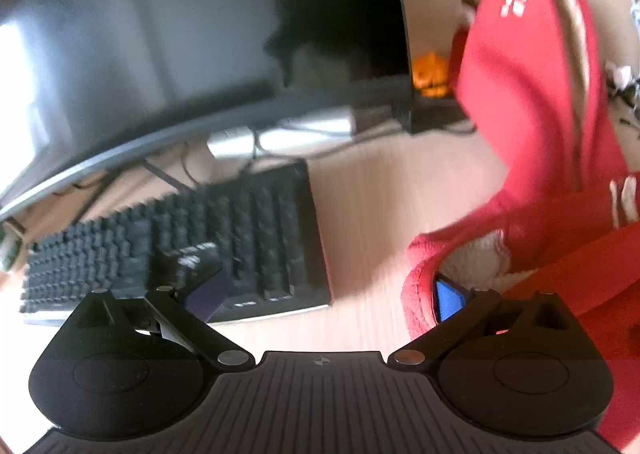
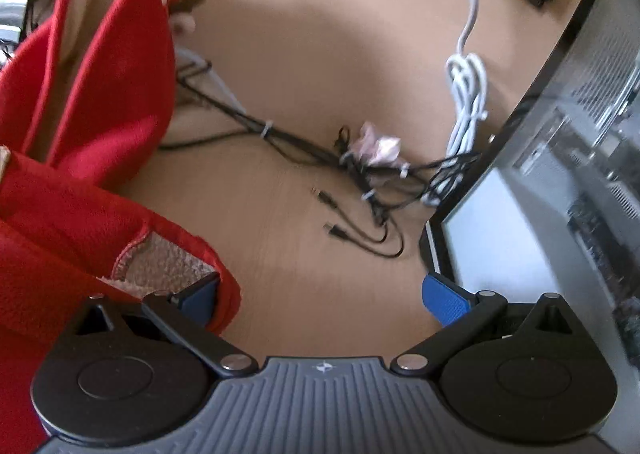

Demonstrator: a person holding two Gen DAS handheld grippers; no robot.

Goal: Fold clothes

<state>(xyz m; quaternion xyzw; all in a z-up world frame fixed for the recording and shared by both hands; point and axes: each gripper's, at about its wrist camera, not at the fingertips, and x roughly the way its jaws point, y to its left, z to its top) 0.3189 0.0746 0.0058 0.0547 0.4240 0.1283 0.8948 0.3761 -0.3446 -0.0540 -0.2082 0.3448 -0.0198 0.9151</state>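
A red fleece garment [image 1: 532, 94] with white trim and a small white logo is bunched at the right of the left wrist view. My left gripper [image 1: 324, 294] is open; its right blue pad [image 1: 450, 300] touches the garment's cuff, nothing is clamped between the fingers. In the right wrist view the same red garment [image 2: 80, 134] fills the left side. My right gripper [image 2: 324, 298] is open; its left fingertip [image 2: 200, 294] sits against the garment's edge, its right pad [image 2: 446, 300] is over bare desk.
A black keyboard [image 1: 180, 246] and a large monitor [image 1: 160, 34] stand on the wooden desk [image 1: 368, 214], with an orange pumpkin figure [image 1: 430, 74] behind. Tangled black cables [image 2: 360, 174], a white cable [image 2: 468, 94] and a computer case [image 2: 560, 174] lie to the right.
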